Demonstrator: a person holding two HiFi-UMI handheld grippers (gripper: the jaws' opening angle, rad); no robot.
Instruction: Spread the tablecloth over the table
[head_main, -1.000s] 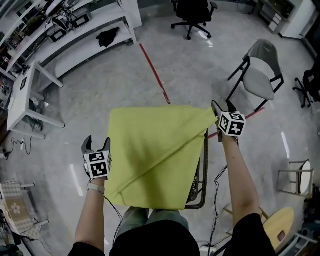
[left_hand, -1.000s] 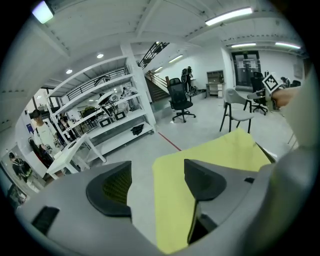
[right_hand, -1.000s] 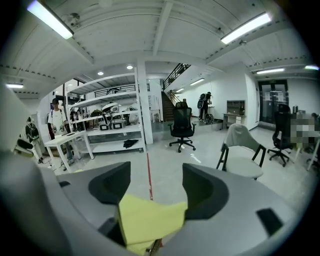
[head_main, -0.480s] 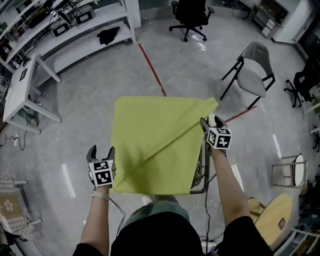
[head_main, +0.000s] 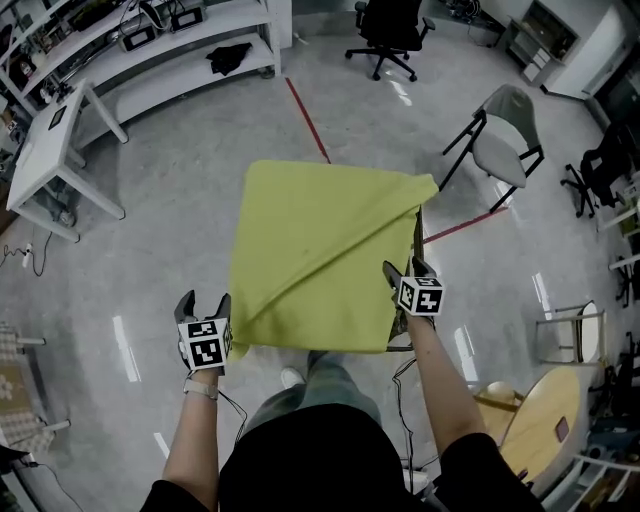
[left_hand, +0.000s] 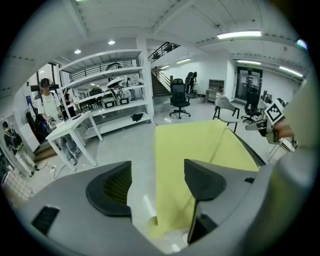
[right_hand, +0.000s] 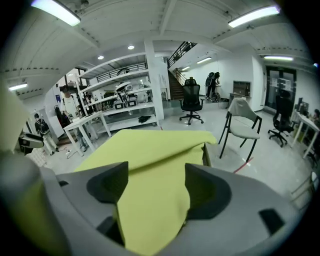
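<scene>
fig. head view and both gripper views, one moment. counted: one yellow-green tablecloth, one dark-framed table, two grippers, one grey chair, one black office chair, one white desk.

the tablecloth lies on the table and covers most of the top. its right side is turned back in a diagonal fold from the far right corner to the near left, and the table's right rim is bare. its near edge hangs over the table's near side.

the left gripper, just beside the cloth's near left corner, has its fingers spread with nothing pinched. the right gripper, at the near right edge, has just been opening its jaws; they stand wide with cloth between them, unpressed.

open grey floor lies left of and beyond the table; the grey chair stands near its far right corner. a red tape line runs up to the far edge.

print made out: black-and-white square markers on each gripper's cube.
</scene>
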